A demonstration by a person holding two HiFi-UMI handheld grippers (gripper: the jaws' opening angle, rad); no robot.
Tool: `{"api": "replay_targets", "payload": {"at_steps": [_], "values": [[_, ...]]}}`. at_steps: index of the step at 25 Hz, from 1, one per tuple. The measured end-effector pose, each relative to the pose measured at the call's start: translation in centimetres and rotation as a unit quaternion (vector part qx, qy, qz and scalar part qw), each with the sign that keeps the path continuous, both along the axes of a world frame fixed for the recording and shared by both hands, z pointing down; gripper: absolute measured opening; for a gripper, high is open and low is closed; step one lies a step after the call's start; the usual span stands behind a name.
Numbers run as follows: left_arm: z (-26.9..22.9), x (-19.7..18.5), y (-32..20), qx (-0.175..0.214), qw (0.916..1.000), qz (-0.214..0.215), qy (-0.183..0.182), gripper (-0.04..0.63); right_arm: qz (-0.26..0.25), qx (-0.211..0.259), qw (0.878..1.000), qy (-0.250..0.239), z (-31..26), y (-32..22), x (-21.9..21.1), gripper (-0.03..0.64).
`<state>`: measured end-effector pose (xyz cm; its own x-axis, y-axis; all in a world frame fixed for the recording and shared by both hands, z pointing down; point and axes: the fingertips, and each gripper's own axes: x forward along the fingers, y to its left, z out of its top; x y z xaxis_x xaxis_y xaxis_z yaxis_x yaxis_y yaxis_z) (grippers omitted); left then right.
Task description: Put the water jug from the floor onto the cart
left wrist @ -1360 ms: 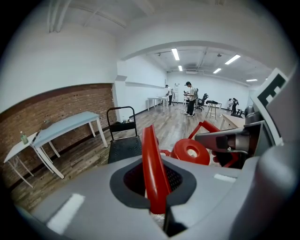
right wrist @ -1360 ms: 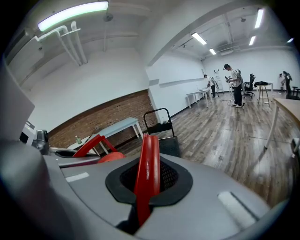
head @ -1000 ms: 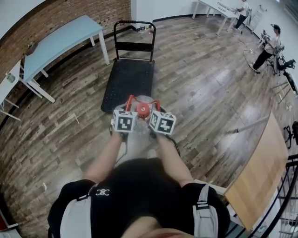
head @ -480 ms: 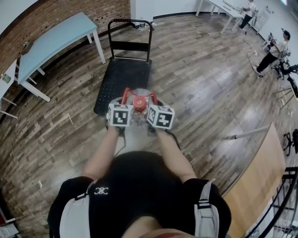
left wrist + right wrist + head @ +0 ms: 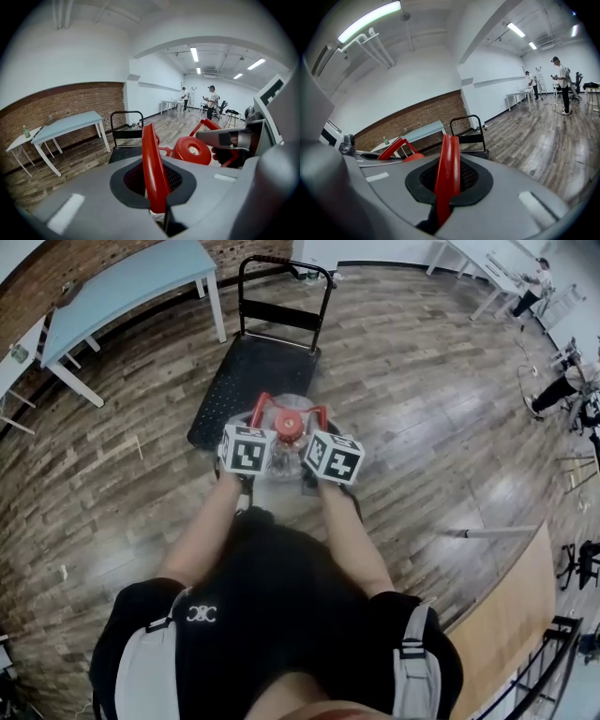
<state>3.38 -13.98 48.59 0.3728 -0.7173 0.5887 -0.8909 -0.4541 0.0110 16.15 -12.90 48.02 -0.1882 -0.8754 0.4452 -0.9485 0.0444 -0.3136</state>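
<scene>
Left tongs [image 5: 156, 192] and right tongs [image 5: 443, 197] each pinch shut on a red handle [image 5: 150, 140] of the jug [image 5: 287, 448], held up by the cart's [image 5: 258, 381] near end, so carry it level and set it down softly.

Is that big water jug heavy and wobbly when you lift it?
Probably heavy: the water jug is big, and the left gripper and right gripper each clamp a red handle. Hanging from those thin handles, it may swing. Its clear body looks stiff, not floppy.
</scene>
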Motion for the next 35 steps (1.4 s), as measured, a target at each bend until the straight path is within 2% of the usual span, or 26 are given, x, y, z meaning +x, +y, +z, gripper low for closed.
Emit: {"api": "replay_targets", "payload": {"at_steps": [4, 14, 19, 28, 35], "values": [[0.5, -0.4, -1.7, 0.007, 1.0000, 0.000, 0.002, 0.005, -0.004, -0.006, 1.000, 0.001, 1.0, -1.2, -0.4, 0.023], [2.6, 0.7, -7.7, -0.007, 0.9999, 0.015, -0.001, 0.006, 0.000, -0.029, 1.000, -0.011, 3.5, -6.9, 0.5, 0.025], [4.4, 0.9, -10.6, -0.029, 0.9994, 0.019, 0.003, 0.006, 0.008, -0.043, 0.999, -0.002, 4.6, -10.3, 1.0, 0.025], [8.1, 1.7, -15.5, -0.076, 0.9967, 0.029, -0.002, 0.006, 0.012, -0.103, 0.995, 0.004, 8.7, -15.7, 1.7, 0.025], [11.4, 1.7, -19.4, -0.093, 0.9952, 0.031, 0.003, 0.008, 0.006, -0.133, 0.991, 0.012, 12.2, -19.3, 1.8, 0.025]]}}
